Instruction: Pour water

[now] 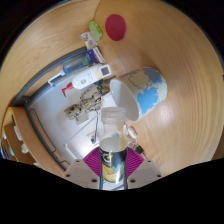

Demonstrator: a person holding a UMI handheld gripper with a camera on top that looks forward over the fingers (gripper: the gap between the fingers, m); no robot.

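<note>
Bottle [111, 150] btwn fingers [95, 160] — pads pressing both sides.

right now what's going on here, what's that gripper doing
A person's handheld gripper has its jaws closed on a clear plastic bottle with a yellow label, both purple pads pressing its sides. The bottle looks upright, its neck pointing ahead over a round light wooden table. Just beyond it stands a white cup with a blue pattern, likely the target for pouring. Farther off lie a red round disc and a small green object. No pouring shows yet.
</note>
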